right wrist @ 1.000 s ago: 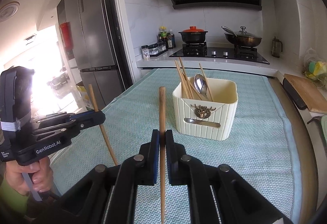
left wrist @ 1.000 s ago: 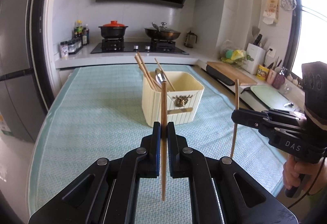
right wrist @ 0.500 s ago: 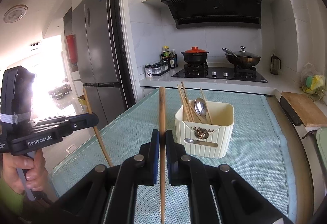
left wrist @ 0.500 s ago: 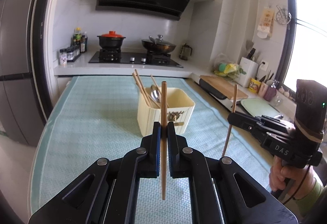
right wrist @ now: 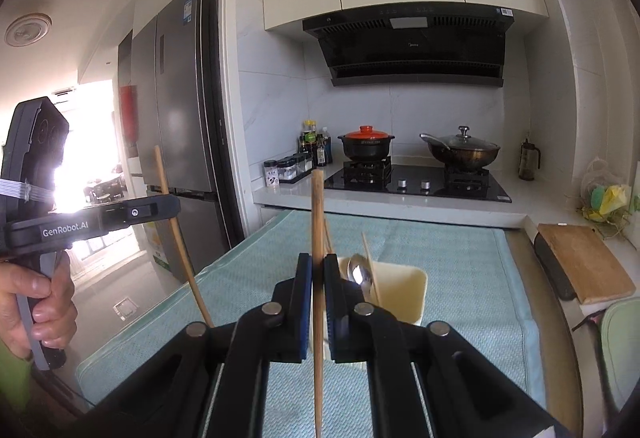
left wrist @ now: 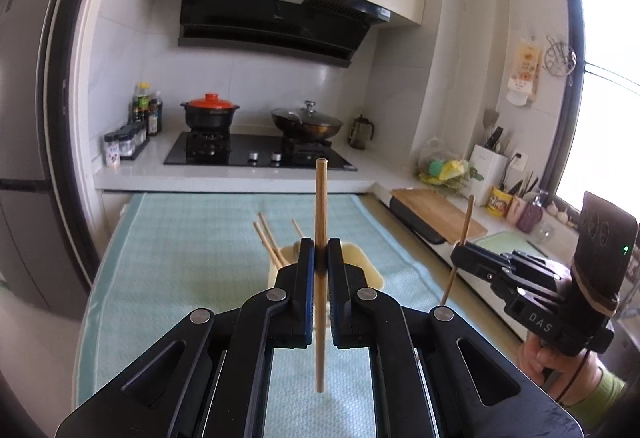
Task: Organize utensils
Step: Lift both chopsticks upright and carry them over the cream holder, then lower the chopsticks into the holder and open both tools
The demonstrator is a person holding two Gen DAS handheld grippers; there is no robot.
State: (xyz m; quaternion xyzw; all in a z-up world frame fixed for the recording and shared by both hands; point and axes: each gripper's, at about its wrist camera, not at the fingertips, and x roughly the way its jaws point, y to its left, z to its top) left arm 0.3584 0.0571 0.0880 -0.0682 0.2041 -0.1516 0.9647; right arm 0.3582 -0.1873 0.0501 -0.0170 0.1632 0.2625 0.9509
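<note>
Two hand-held grippers hover over a table covered by a pale green mat (left wrist: 192, 238), each clamped on one wooden chopstick held upright. The left gripper (left wrist: 321, 258) pinches its chopstick (left wrist: 321, 206) at mid-length; the right gripper (right wrist: 318, 270) does the same with the other chopstick (right wrist: 318, 222). Just beyond both sits a cream holder (right wrist: 404, 290) on the mat, partly hidden by the grippers, holding more chopsticks (left wrist: 267, 238) and a spoon (right wrist: 356, 272). A stove (right wrist: 416, 182) lies behind
</note>
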